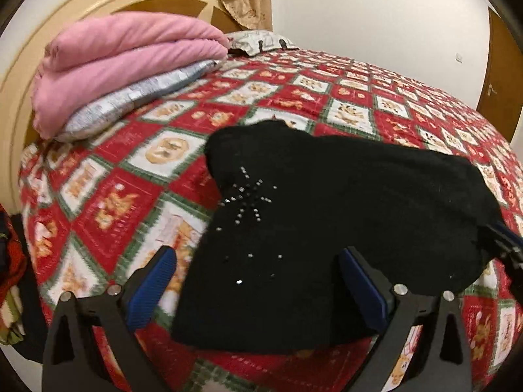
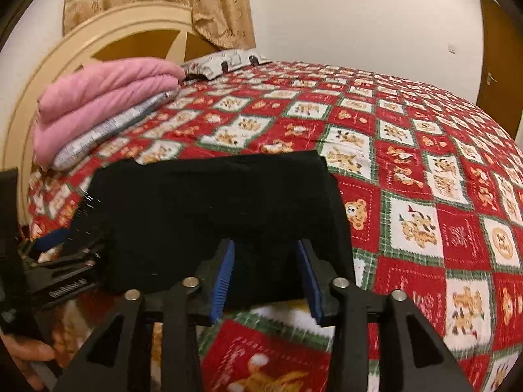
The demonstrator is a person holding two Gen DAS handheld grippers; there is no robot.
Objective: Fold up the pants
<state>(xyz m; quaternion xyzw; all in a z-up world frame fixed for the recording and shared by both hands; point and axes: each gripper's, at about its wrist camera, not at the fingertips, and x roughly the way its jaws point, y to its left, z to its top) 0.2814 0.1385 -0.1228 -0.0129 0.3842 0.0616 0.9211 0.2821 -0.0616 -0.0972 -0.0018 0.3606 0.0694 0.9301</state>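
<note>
Nearest, the left hand-held gripper (image 1: 258, 281) stood wide apart over black folded pants (image 1: 343, 202), and the right hand-held gripper (image 2: 266, 274) stood apart around their near hem. The pants lay near the bed (image 2: 425, 150)'s near edge; pink blankets (image 1: 124, 55) sat stacked at its far-left corner.

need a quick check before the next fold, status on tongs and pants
Left tongs open over black pants. Right tongs open, pants edge between pads. Pants folded on bedspread. Nothing in the way.
</note>
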